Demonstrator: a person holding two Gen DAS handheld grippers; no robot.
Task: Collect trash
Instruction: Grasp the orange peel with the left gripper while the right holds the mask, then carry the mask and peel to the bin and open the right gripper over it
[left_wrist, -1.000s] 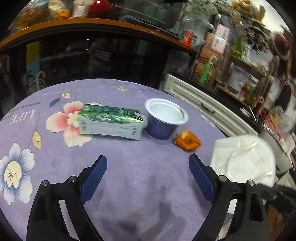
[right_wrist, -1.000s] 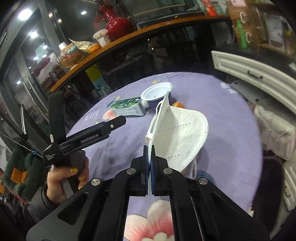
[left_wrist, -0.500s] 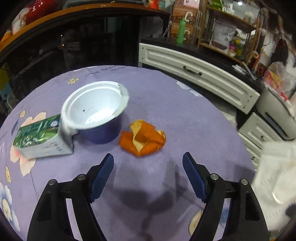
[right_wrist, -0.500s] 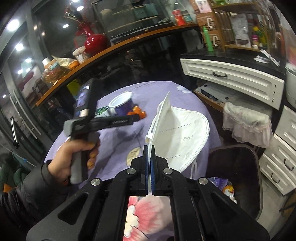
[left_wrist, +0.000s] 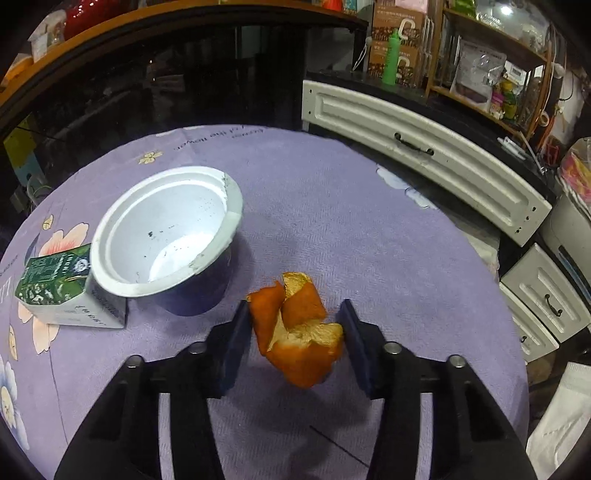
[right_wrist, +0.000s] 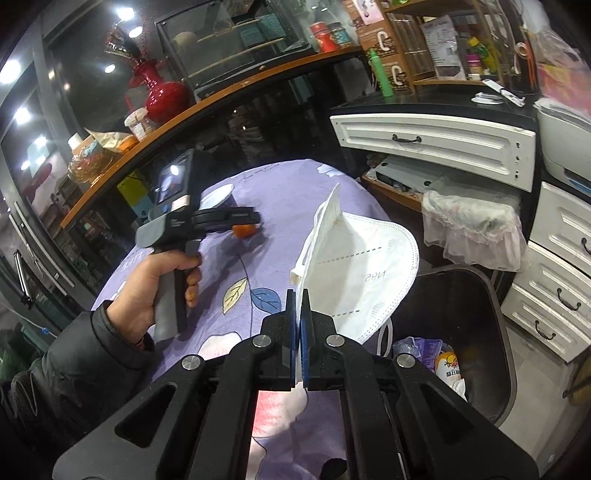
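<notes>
On the purple flowered desk (left_wrist: 332, 192) the left tool (left_wrist: 293, 321) has its fingers closed in against an orange peel (left_wrist: 297, 332) just beside the white cup (left_wrist: 166, 229) and green carton (left_wrist: 62, 288), while the right tool (right_wrist: 299, 336), fully closed, pinches a white mask (right_wrist: 354, 273) beside the black bin (right_wrist: 461, 321).

A round table covered by a purple floral cloth (left_wrist: 332, 229) is seen before a curved wooden counter (right_wrist: 236, 88), on which a glossy red glass vase (right_wrist: 162, 92) is set. White panelled drawers with dark handles (right_wrist: 432, 140) are ranged at the right, and a green plastic bottle (left_wrist: 390, 59) is stood upright before brown cardboard boxes (left_wrist: 397, 18)
</notes>
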